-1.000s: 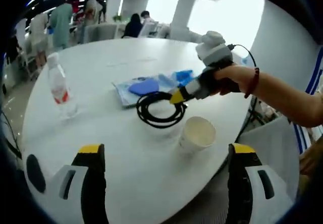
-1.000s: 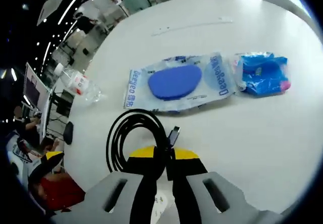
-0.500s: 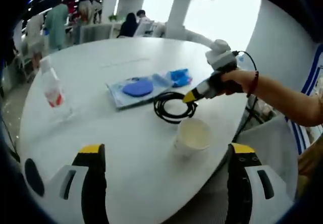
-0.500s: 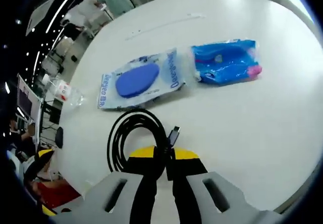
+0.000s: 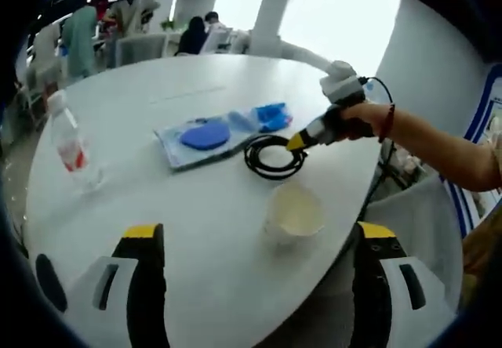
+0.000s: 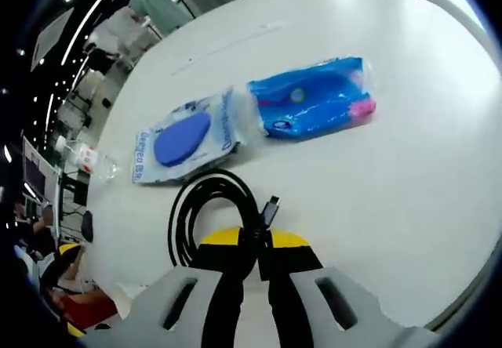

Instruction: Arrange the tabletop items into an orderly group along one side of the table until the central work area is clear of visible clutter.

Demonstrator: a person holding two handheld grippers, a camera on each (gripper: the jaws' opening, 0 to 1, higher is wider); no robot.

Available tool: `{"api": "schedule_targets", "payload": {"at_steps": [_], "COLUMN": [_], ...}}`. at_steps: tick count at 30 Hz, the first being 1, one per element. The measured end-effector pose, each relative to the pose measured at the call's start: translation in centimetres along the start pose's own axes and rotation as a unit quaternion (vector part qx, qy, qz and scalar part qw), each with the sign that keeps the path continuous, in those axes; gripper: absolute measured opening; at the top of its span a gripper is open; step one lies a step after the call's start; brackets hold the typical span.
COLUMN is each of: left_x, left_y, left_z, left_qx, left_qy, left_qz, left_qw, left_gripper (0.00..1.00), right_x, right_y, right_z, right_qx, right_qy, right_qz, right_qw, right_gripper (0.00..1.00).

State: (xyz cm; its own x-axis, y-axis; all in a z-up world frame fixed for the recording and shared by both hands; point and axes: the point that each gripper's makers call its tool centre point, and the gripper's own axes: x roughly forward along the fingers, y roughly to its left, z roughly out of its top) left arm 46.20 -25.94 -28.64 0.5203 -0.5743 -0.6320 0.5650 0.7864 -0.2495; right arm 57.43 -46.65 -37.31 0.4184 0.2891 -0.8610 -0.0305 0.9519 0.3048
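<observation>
A bright open office with people in the background is surrounding a round white table (image 5: 196,207). In the left gripper view, moving from left to right, a clear plastic water bottle (image 5: 69,140) with a red label is standing upright near the table's left edge. Further right, a clear packet holding a blue oval pad (image 5: 202,136) is lying flat, with a crumpled blue packet (image 5: 271,116) just beside it. Next, a coiled black cable (image 5: 272,156) is resting on the table, and a white paper cup (image 5: 292,213) is sitting nearer the camera, apart from the coil. At the right, a person's hand (image 5: 357,121) is holding the right gripper (image 5: 299,140), whose yellow-tipped jaws are pinching the cable. The left gripper (image 5: 255,242) is hovering over the near table edge with its jaws spread wide, gripping nothing.

In the right gripper view, the pad packet is lying at the left, the blue packet at the right, and the cable coil is sitting below them with its plug end (image 6: 269,209) poking up beside the closed jaws.
</observation>
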Motion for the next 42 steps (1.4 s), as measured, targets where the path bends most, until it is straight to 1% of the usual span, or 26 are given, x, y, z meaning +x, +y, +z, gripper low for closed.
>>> {"api": "schedule_targets", "payload": {"at_steps": [3, 5, 10, 15, 20, 22, 27, 30, 33, 35, 38, 40, 42], "left_x": [0.0, -0.1, -0.2, -0.4, -0.4, -0.4, -0.4, -0.4, -0.4, -0.4, -0.3, -0.4, -0.4], "left_y": [-0.1, -0.3, -0.4, -0.9, -1.0, -1.0, -1.0, -1.1, -1.1, -1.0, -1.1, -1.2, -1.3], "left_z": [-0.1, -0.3, -0.5, -0.2, -0.2, -0.3, -0.5, -0.3, -0.2, -0.2, -0.2, -0.1, -0.1], "left_qx": [0.001, 0.002, 0.004, 0.000, 0.002, 0.002, -0.001, -0.002, -0.002, -0.002, -0.001, 0.000, -0.001], "left_qy": [0.001, 0.006, 0.005, -0.007, -0.005, -0.005, 0.000, -0.003, -0.004, -0.004, -0.004, -0.006, -0.006], "left_qz": [-0.001, -0.007, -0.003, -0.006, -0.005, -0.004, -0.003, -0.002, 0.000, 0.003, 0.005, 0.005, 0.004], "left_qw": [1.0000, 1.0000, 1.0000, 1.0000, 1.0000, 1.0000, 1.0000, 1.0000, 1.0000, 1.0000, 1.0000, 1.0000, 1.0000], "left_gripper": [0.96, 0.94, 0.96, 0.97, 0.96, 0.96, 0.95, 0.96, 0.96, 0.98, 0.99, 0.99, 0.99], "right_x": [-0.1, -0.1, 0.0, 0.4, 0.9, 1.1, 1.4, 1.5, 1.3, 1.1, 0.2, -0.2, -0.8], "right_y": [-0.8, -1.3, -1.8, -2.6, -3.2, -3.4, -3.9, -4.1, -4.1, -4.1, -4.1, -3.9, -3.6], "right_z": [0.2, 0.3, 0.4, 0.7, 0.5, 0.4, 0.6, 0.6, 1.0, 1.2, 2.1, 2.4, 2.6], "right_qx": [0.001, 0.001, 0.002, 0.003, 0.011, 0.007, 0.005, 0.001, 0.002, -0.004, -0.018, -0.027, -0.035], "right_qy": [-0.001, -0.001, -0.002, -0.006, -0.008, -0.006, -0.016, -0.017, -0.032, -0.035, -0.051, -0.057, -0.063], "right_qz": [-0.007, -0.011, -0.012, -0.017, -0.020, -0.020, -0.027, -0.028, -0.025, -0.029, -0.043, -0.042, -0.039], "right_qw": [1.0000, 0.9999, 0.9999, 0.9998, 0.9997, 0.9998, 0.9995, 0.9995, 0.9992, 0.9989, 0.9976, 0.9971, 0.9966], "right_gripper": [0.10, 0.10, 0.10, 0.10, 0.11, 0.11, 0.12, 0.12, 0.12, 0.16, 0.34, 0.35, 0.41]}}
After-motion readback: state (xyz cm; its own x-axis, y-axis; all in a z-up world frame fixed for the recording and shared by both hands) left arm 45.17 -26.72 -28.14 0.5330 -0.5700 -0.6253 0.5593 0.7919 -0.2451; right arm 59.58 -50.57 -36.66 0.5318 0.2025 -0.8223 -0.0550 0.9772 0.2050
